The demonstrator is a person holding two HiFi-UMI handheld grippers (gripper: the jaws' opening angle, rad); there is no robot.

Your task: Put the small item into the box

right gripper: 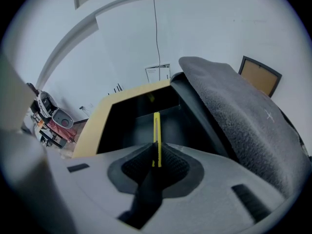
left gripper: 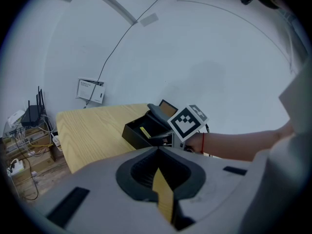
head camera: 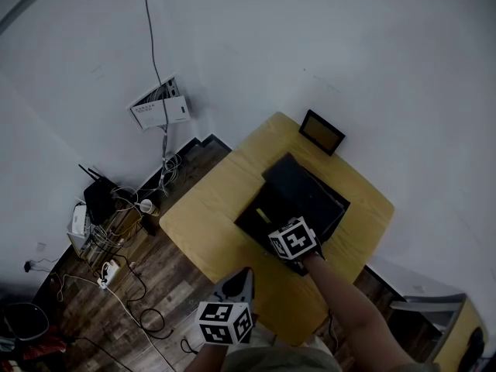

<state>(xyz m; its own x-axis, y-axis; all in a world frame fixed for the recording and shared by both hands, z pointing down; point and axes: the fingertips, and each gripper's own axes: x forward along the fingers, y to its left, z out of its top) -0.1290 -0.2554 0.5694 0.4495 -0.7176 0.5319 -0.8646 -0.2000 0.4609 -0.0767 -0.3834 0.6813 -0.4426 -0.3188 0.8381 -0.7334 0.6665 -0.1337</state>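
Observation:
A black box [head camera: 267,225] stands open on the yellow wooden table [head camera: 201,223], its grey-lined lid [right gripper: 234,101] tilted back to the right. My right gripper [right gripper: 155,146] is shut on a thin yellow strip [right gripper: 156,130], the small item. The strip points down into the box's dark interior [right gripper: 141,126]. In the head view the right gripper [head camera: 274,223] hangs over the box's near side, and the strip [head camera: 263,214] shows inside. My left gripper [head camera: 245,273] is at the table's near edge, apart from the box. Its jaws [left gripper: 158,152] meet at the tip, and I see nothing held.
A small dark framed panel [head camera: 322,132] leans against the wall at the table's far edge. Left of the table, on the wood floor, are a router [head camera: 97,196], power strips and tangled cables [head camera: 116,277]. A chair [head camera: 442,324] stands at the lower right.

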